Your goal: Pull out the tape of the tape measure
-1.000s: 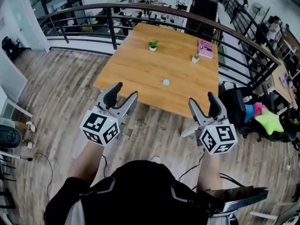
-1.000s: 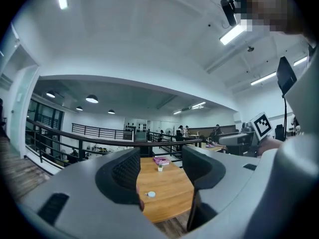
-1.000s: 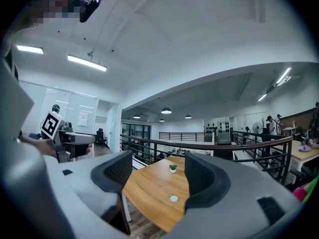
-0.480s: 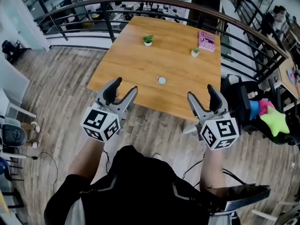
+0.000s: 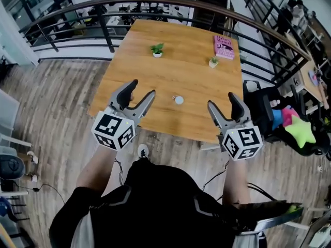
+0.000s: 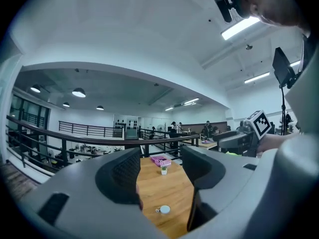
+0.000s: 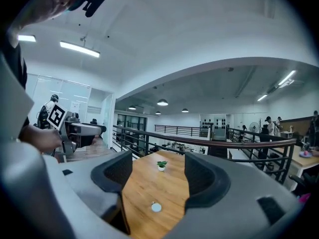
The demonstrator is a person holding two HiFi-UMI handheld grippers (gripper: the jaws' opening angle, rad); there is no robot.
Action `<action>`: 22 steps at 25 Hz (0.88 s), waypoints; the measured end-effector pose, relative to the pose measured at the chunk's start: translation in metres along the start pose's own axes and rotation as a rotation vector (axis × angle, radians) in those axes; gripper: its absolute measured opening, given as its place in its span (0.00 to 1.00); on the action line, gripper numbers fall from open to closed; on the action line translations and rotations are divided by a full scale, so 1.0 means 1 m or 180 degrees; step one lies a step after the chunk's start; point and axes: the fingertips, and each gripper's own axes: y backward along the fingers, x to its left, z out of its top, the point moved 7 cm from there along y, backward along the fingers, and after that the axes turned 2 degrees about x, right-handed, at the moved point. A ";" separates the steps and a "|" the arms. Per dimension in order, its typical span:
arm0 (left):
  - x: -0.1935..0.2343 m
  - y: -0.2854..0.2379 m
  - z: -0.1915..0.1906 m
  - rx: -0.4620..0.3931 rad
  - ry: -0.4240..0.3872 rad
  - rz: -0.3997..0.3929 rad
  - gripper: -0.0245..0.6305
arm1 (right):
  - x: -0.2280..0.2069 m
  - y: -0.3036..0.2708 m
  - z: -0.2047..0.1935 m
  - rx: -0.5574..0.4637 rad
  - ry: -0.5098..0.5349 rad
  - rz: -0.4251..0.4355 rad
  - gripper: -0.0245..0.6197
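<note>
Wooden table [image 5: 145, 81] bearing tape measure [image 5: 179, 100], potted plant [image 5: 157, 50], smaller plant [image 5: 213, 62], pink book [image 5: 224, 46]

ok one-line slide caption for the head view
Left gripper and right gripper, both open, hover at the table edge; tape measure lies untouched ahead.

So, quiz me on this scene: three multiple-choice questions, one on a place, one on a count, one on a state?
1. Where is the pink book?
A. on the floor
B. at the far right corner of the table
C. on a chair
2. How many potted plants stand on the table?
A. one
B. four
C. two
3. The left gripper and right gripper are:
A. both open, empty
B. both shut
C. one shut
Answers: B, it lies there; C, two show; A, bare table shows between both pairs of jaws.
</note>
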 end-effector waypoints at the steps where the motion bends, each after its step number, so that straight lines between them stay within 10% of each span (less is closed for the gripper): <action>1: 0.012 -0.007 0.001 -0.0003 0.0015 -0.0054 0.46 | 0.000 -0.011 0.000 0.0022 -0.0014 -0.0026 0.56; 22: 0.148 -0.106 -0.078 0.0663 0.0152 -0.0813 0.46 | 0.008 -0.170 -0.084 0.0870 -0.0115 -0.0077 0.53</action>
